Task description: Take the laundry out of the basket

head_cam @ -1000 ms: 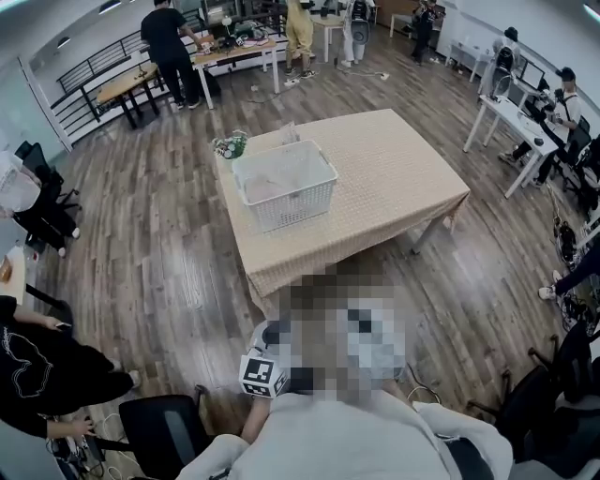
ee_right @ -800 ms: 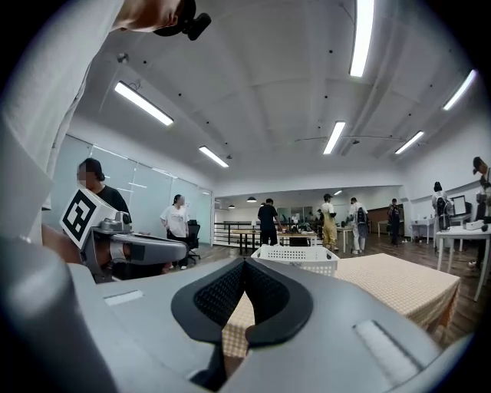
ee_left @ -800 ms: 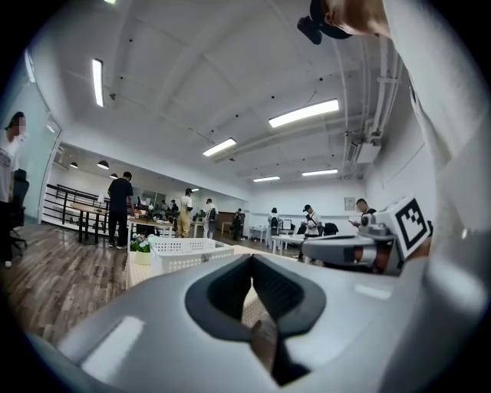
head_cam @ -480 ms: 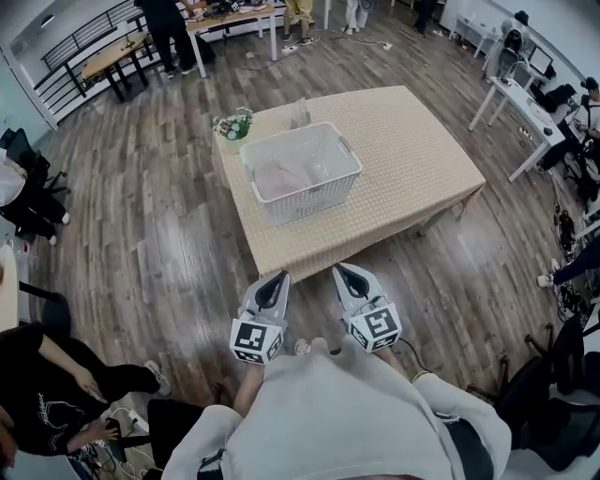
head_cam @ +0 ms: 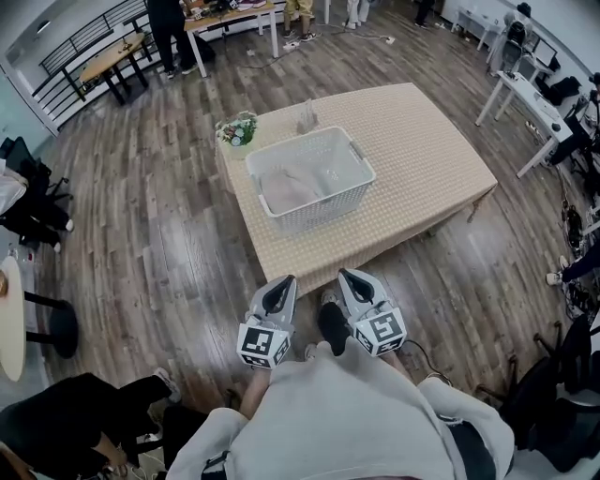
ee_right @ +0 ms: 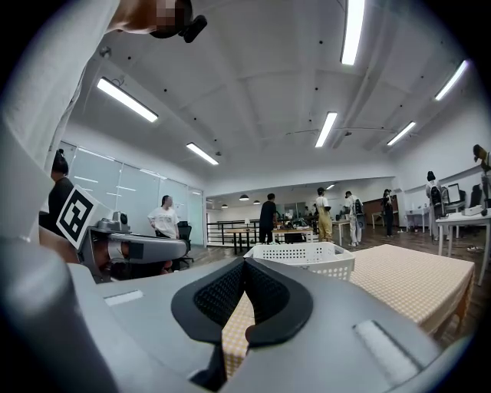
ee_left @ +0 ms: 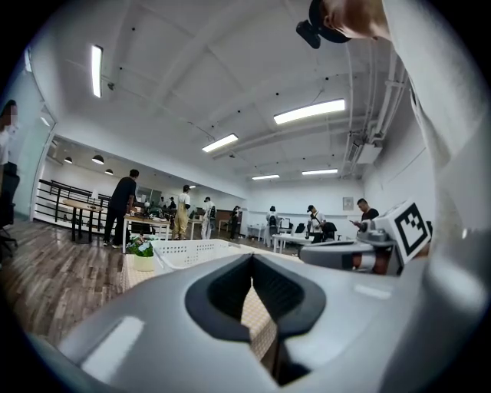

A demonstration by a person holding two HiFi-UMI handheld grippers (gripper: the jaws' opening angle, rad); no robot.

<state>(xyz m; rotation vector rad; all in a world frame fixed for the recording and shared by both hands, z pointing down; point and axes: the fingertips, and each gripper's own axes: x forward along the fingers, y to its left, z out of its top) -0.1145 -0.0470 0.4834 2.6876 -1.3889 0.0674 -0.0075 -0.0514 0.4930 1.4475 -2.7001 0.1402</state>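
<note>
A white laundry basket [head_cam: 314,187] stands on the left half of the table [head_cam: 422,159], which wears a beige checked cloth. Pale laundry [head_cam: 289,181] lies inside it. Both grippers are held low in front of the person's body, short of the table's near edge. My left gripper [head_cam: 281,283] and my right gripper [head_cam: 348,277] are both shut with nothing in them. In the left gripper view the basket [ee_left: 192,249] shows beyond the shut left gripper [ee_left: 252,259]. In the right gripper view the basket [ee_right: 303,257] sits past the shut right gripper [ee_right: 244,262].
A small potted plant [head_cam: 236,129] and a clear object [head_cam: 307,117] stand behind the basket. Wooden floor surrounds the table. Desks [head_cam: 525,94] line the right side, people stand at far tables [head_cam: 225,21], and a round table [head_cam: 11,319] and a seated person are at the left.
The head view has tipped down and closed in on the table. Both grippers have come into view, side by side in front of the body, and a dark shoe shows between them.
</note>
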